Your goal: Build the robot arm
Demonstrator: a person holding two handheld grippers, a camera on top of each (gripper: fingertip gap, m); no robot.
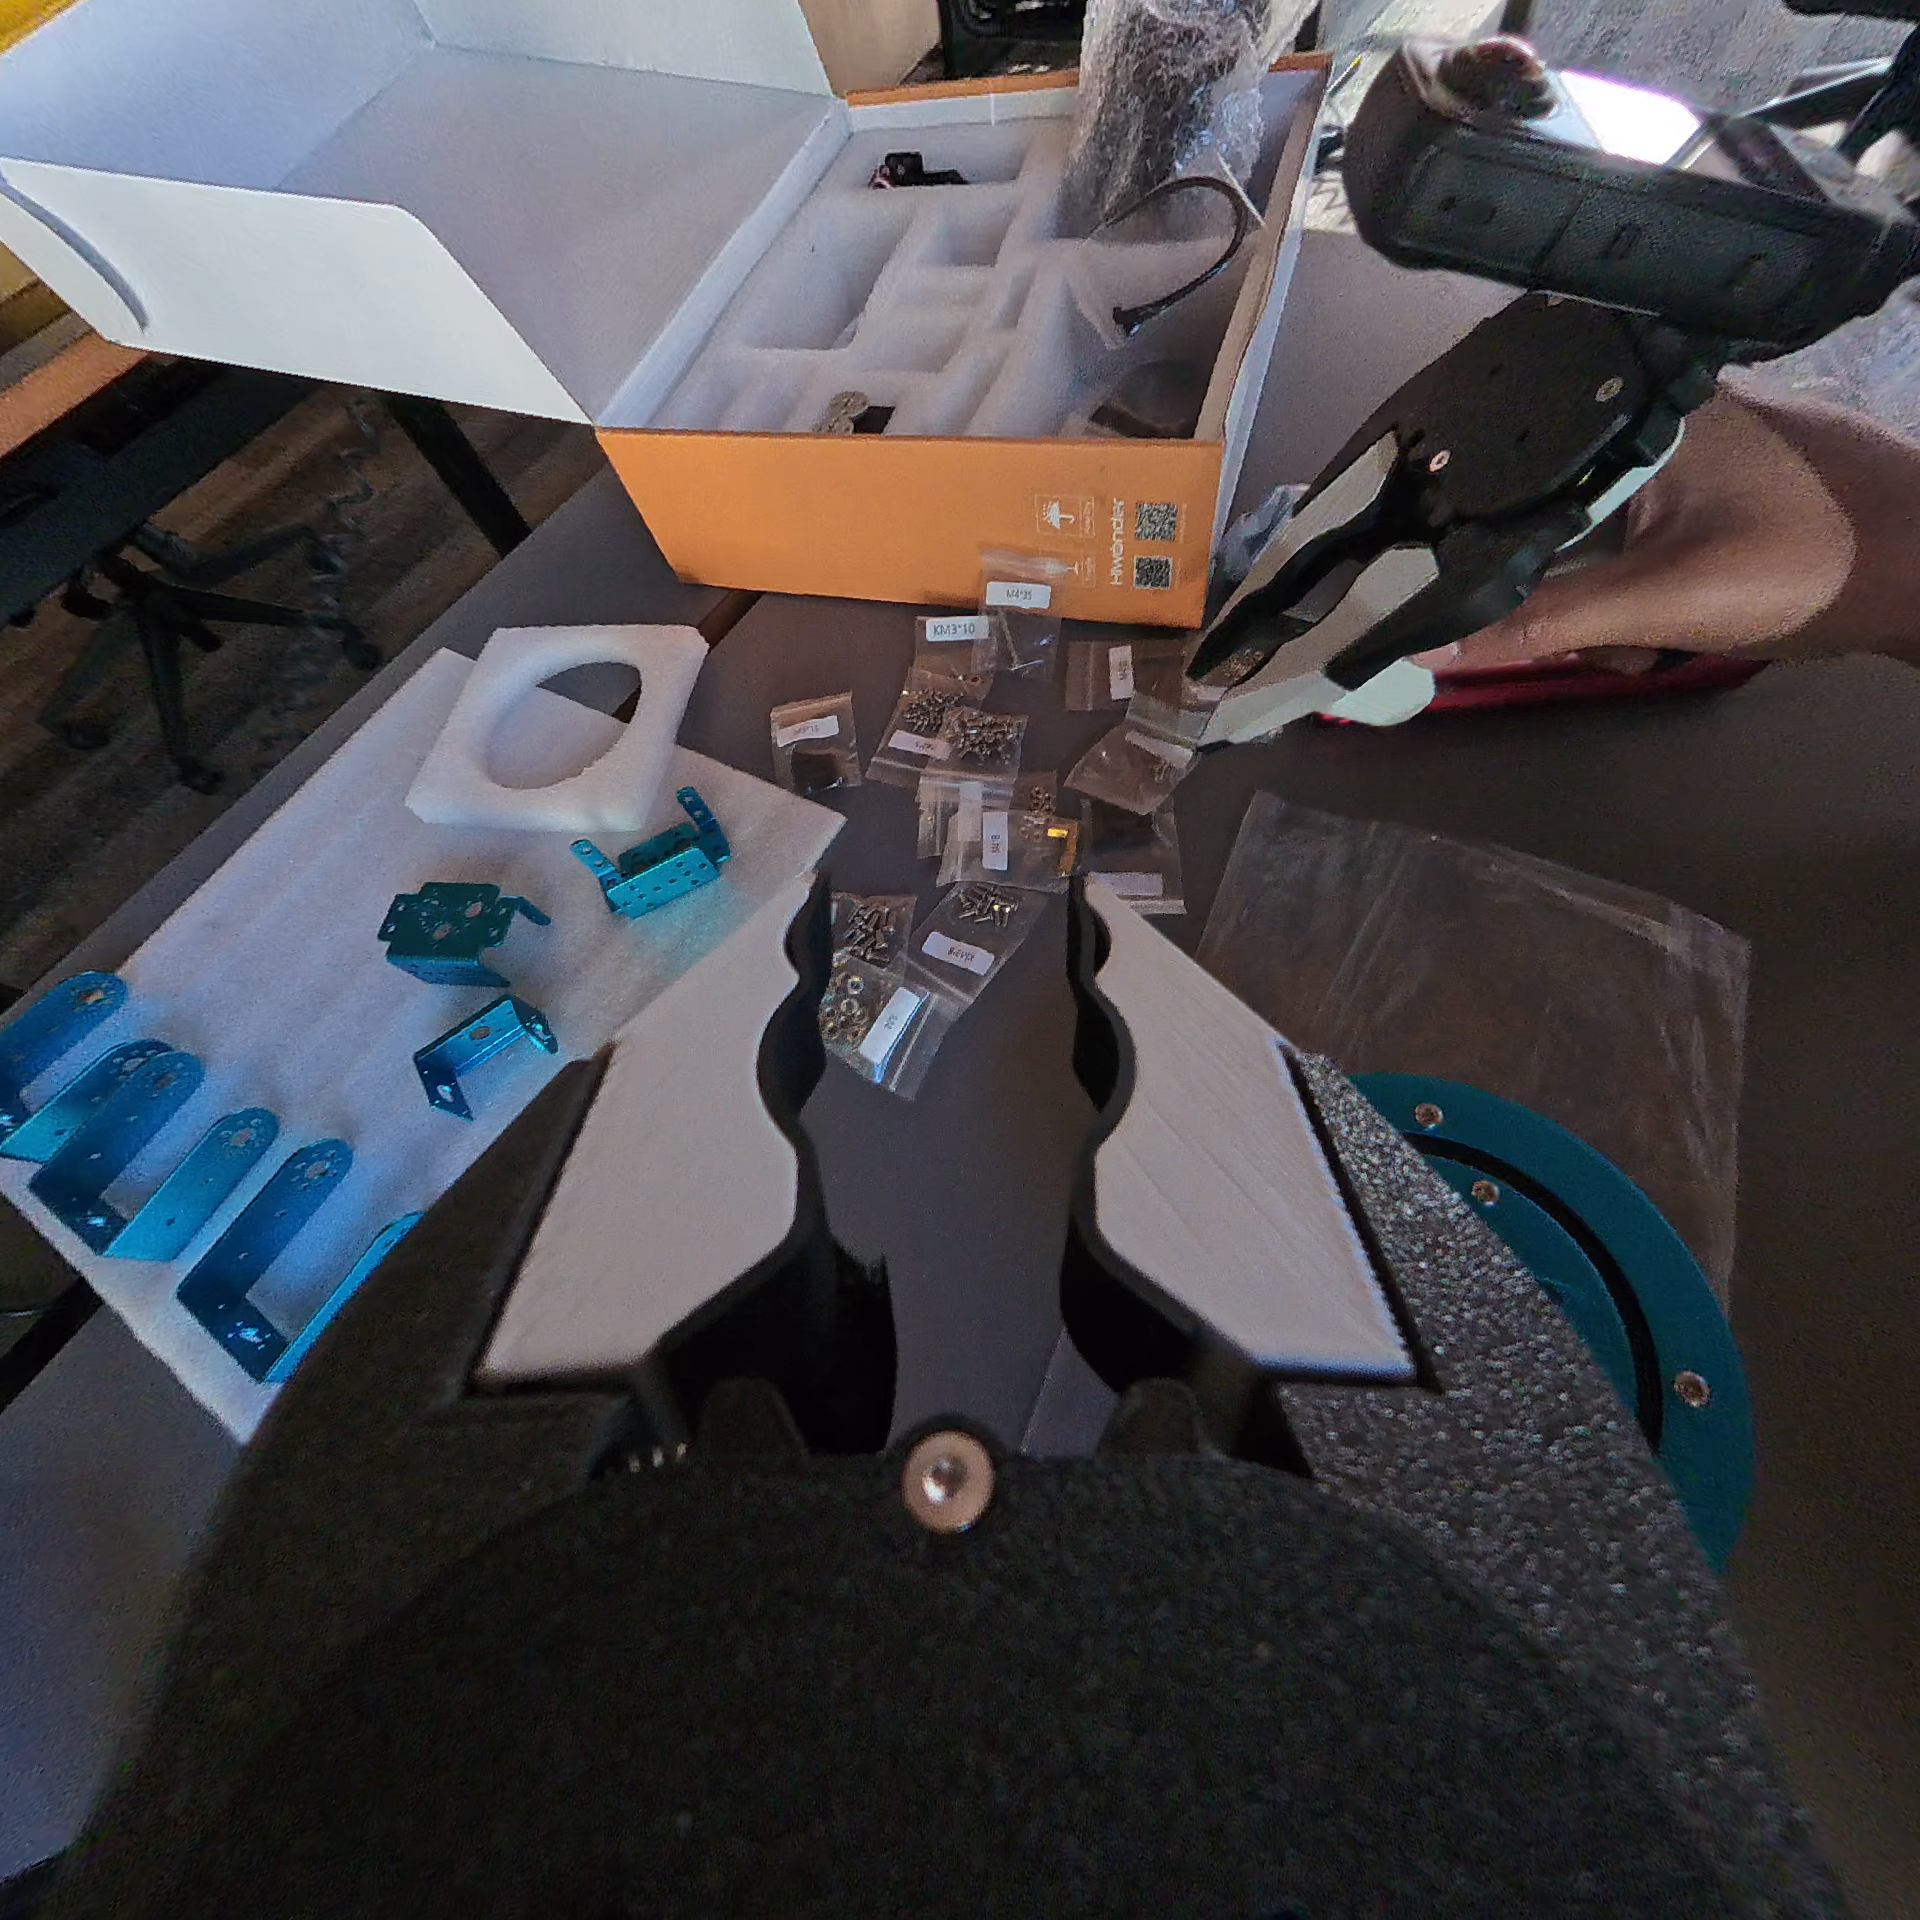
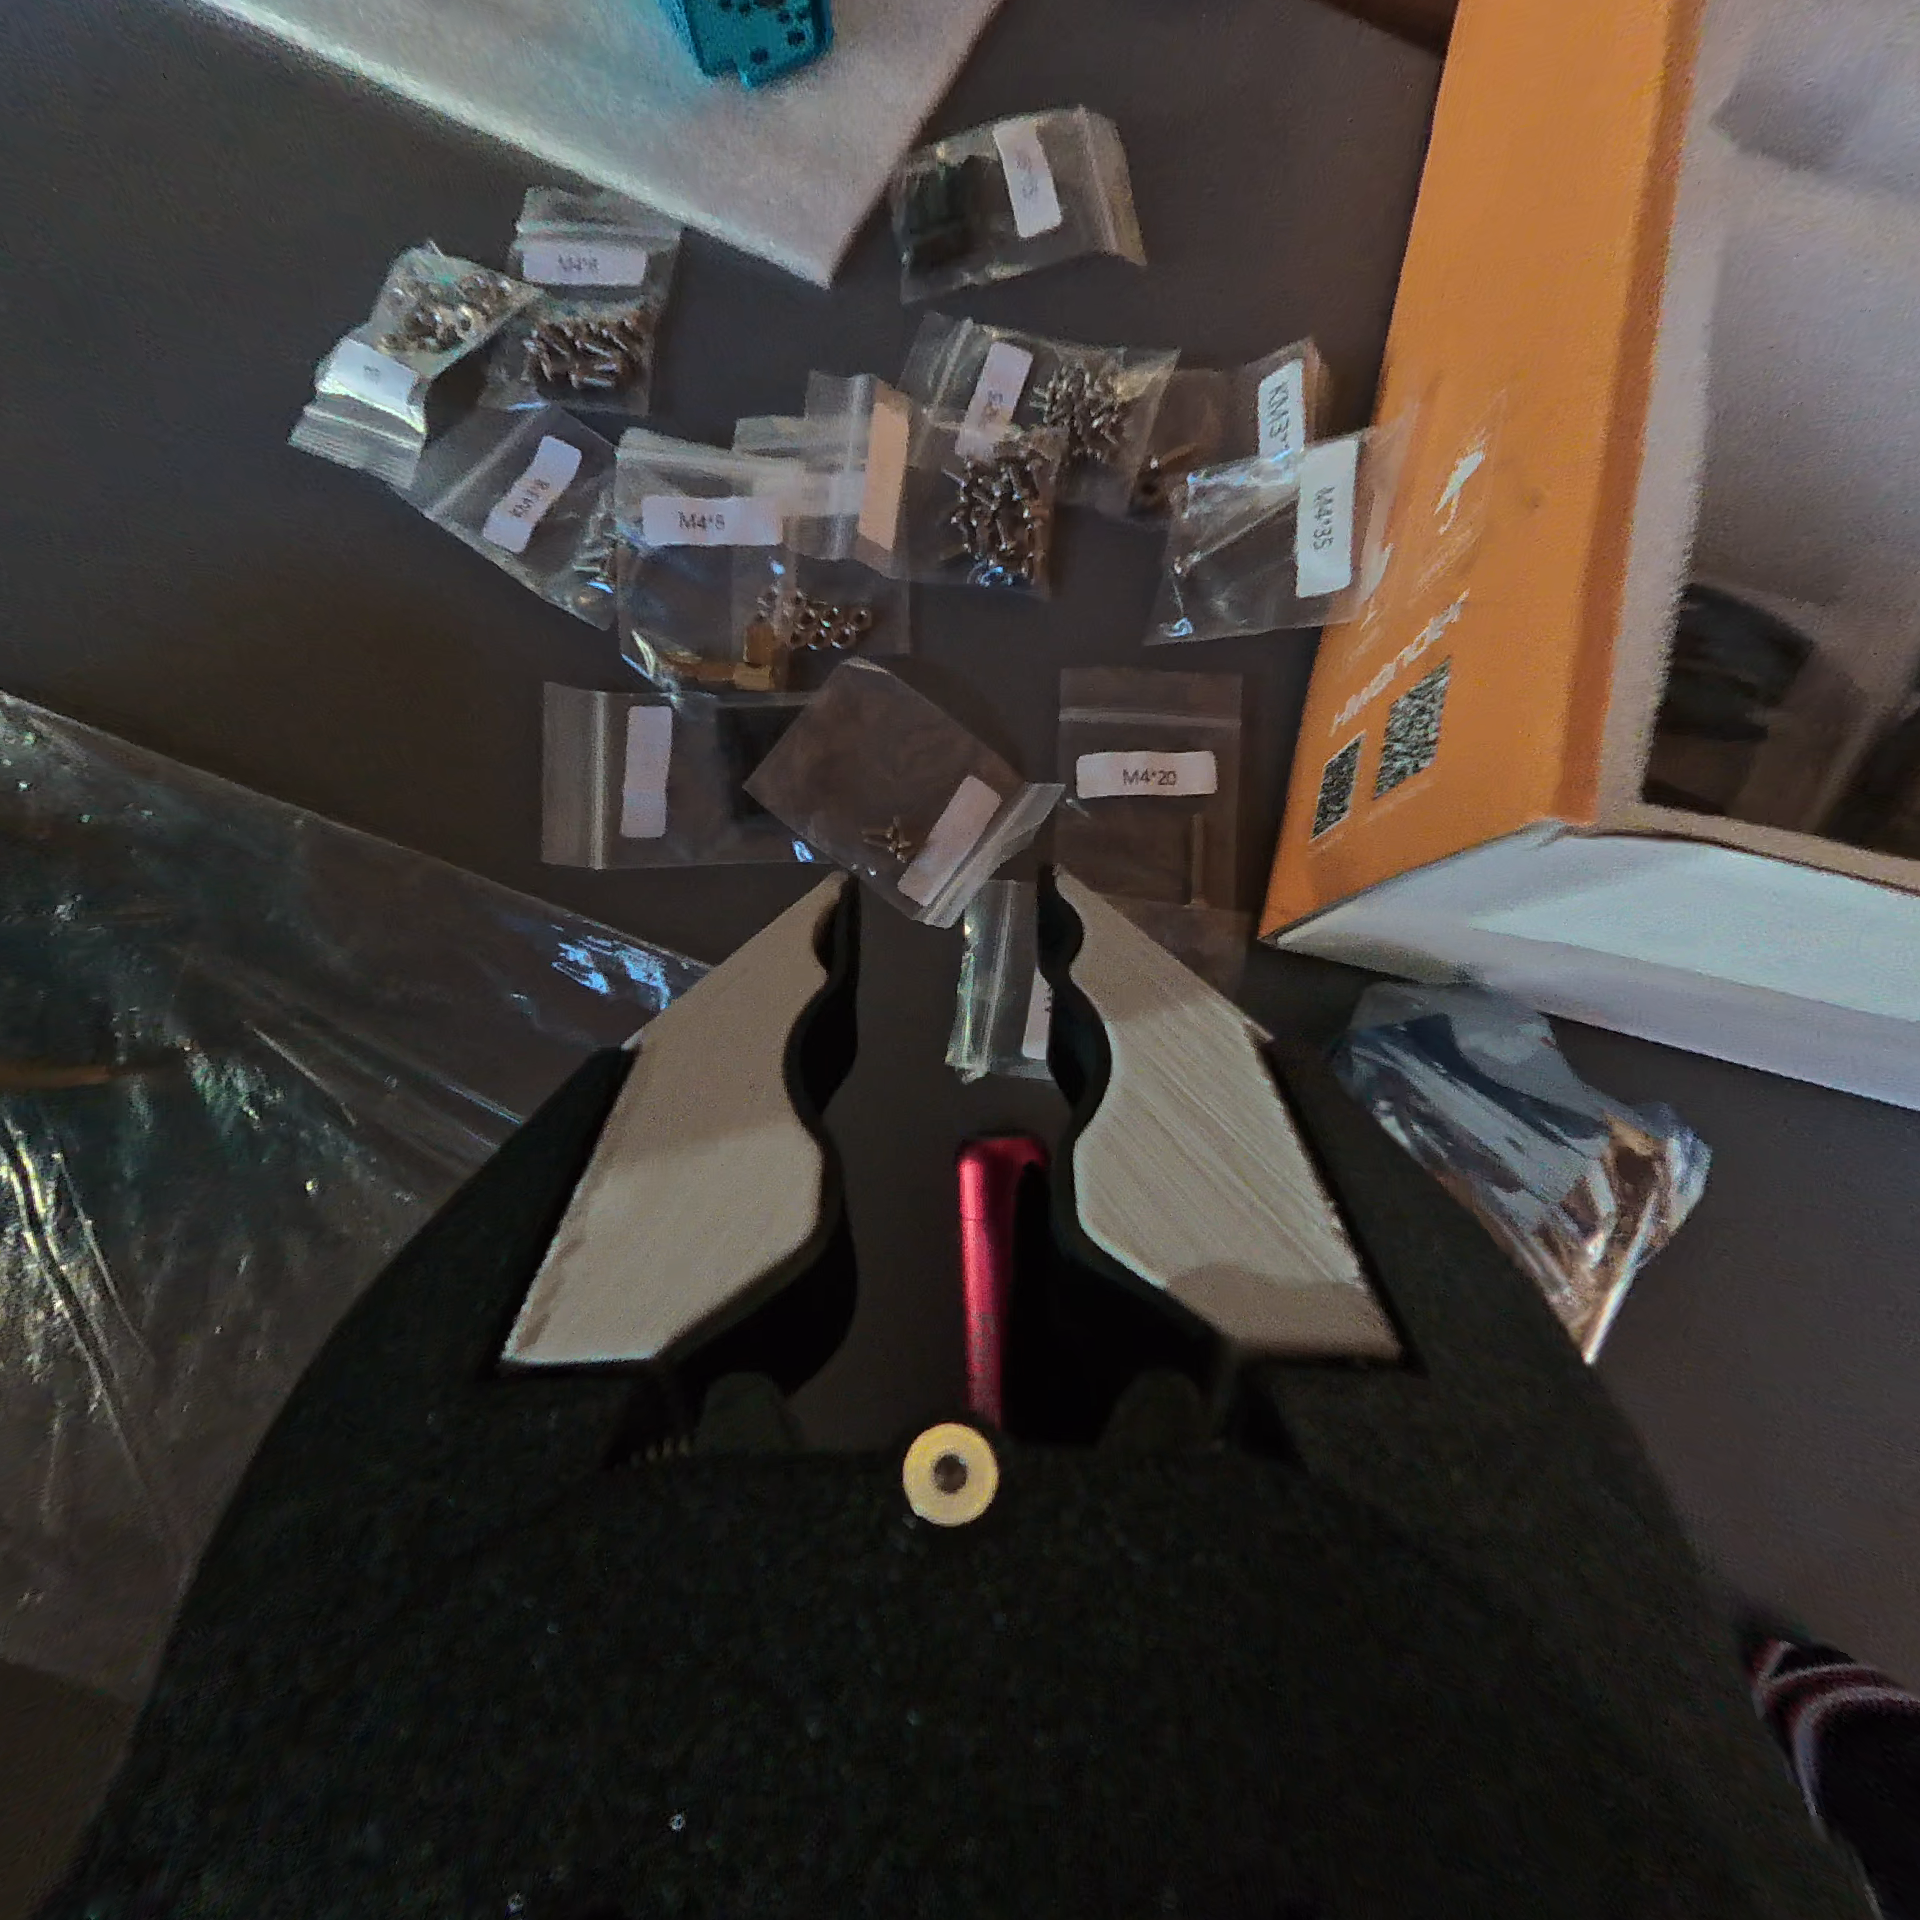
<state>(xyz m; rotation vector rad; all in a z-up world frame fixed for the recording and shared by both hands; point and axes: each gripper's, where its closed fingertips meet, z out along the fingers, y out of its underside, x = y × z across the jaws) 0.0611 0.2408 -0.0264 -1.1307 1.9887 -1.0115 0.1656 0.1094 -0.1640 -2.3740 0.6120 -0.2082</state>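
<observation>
Several small clear zip bags of screws and nuts (image 1: 966, 748) lie scattered on the dark table, also in the right wrist view (image 2: 727, 540). My left gripper (image 1: 951, 904) is open and empty, low over the near bags; one bag of nuts (image 1: 883, 1013) lies between its fingers. My right gripper (image 2: 948, 883) is open; it also shows in the left wrist view (image 1: 1221, 707). A tilted bag with a few screws (image 2: 904, 810) sits right at its fingertips, and another bag (image 2: 997, 977) lies between its fingers. I cannot tell whether the tips touch a bag.
An open orange box (image 1: 914, 520) with a white foam insert stands behind the bags (image 2: 1507, 468). Blue metal brackets (image 1: 457, 925) lie on a foam sheet (image 1: 312, 831) at left. A teal ring (image 1: 1621, 1247), a clear plastic sheet (image 1: 1455, 987) and a red tool (image 2: 987, 1247) lie nearby. One gripper's finger ends stand about 20 centimeters off the other's.
</observation>
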